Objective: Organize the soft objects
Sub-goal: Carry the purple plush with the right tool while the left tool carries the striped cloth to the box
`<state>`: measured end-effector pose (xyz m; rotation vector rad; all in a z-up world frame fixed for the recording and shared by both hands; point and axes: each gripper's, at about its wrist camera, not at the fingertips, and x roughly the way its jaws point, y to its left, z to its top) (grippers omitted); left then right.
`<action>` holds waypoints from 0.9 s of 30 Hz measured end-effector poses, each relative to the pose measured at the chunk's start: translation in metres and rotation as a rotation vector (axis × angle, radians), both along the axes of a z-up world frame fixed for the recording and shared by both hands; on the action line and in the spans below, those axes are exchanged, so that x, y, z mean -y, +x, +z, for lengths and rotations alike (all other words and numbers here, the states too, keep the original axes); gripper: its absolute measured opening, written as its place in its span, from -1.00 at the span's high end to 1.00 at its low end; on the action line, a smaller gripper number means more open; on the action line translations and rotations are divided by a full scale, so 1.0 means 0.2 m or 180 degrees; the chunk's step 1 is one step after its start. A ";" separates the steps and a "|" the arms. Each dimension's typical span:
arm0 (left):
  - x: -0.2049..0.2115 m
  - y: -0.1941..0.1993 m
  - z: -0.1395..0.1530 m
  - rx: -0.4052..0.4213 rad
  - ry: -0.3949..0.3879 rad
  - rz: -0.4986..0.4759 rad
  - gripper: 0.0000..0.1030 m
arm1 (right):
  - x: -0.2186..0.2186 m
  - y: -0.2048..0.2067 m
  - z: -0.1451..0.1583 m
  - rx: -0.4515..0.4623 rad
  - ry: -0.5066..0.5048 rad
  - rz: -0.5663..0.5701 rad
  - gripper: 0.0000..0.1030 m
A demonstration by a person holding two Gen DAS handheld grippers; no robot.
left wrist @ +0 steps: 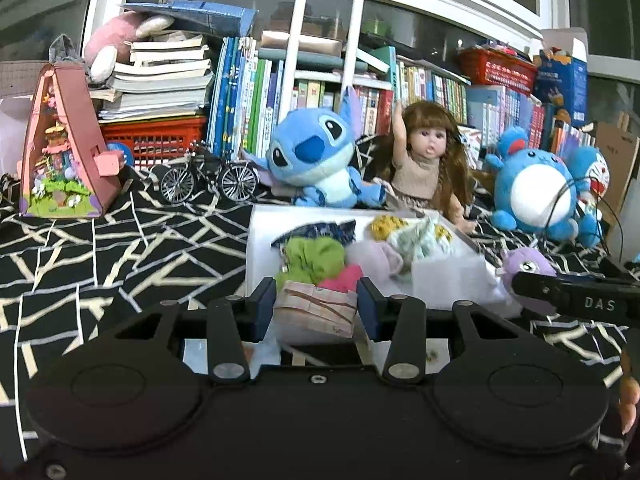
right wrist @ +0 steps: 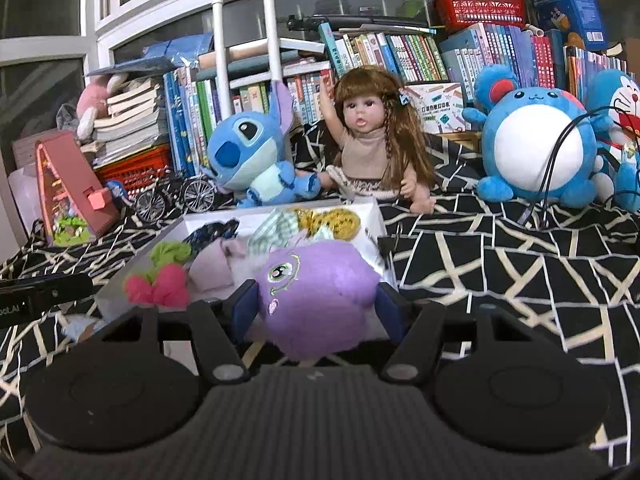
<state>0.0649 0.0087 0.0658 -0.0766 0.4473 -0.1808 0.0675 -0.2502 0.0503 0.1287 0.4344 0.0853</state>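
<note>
Grip comes first: the right gripper (right wrist: 318,304) pinches a purple plush (right wrist: 320,292), and the left gripper (left wrist: 318,304) clamps a folded pinkish cloth (left wrist: 318,310). The white box (right wrist: 376,216) lies at twelve o'clock, just beyond both tools, already holding a green rag (right wrist: 172,252) and yellow knit (right wrist: 340,220). A doll (right wrist: 374,140) sits farther back, likely clear of the drop.

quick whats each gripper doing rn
left gripper: shut on a pink plaid cloth bundle
right gripper: shut on the purple plush toy
</note>
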 end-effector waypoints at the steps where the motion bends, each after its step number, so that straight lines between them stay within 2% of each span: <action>1: 0.00 0.03 0.01 0.0002 -0.0011 0.0000 0.19 | 0.01 0.02 0.01 0.0002 0.0003 -0.0009 -0.29; 8: 0.01 0.25 0.08 -0.0029 -0.0145 0.0019 0.19 | 0.06 0.19 0.11 -0.0033 0.0002 -0.0058 -0.29; 14: 0.04 0.48 0.11 -0.0093 -0.0127 0.0062 0.19 | 0.10 0.37 0.17 -0.0176 0.0087 -0.0053 -0.29; 17: 0.06 0.58 0.09 -0.0169 -0.0111 0.0057 0.19 | 0.10 0.46 0.16 -0.0325 0.0166 0.0001 -0.29; 21: 0.10 0.70 0.02 -0.0298 -0.0087 0.0078 0.19 | 0.07 0.56 0.11 -0.0486 0.0109 0.0003 -0.29; 27: 0.15 0.75 -0.06 -0.0374 -0.0029 0.0060 0.19 | 0.05 0.63 0.05 -0.0647 0.0181 0.0028 -0.29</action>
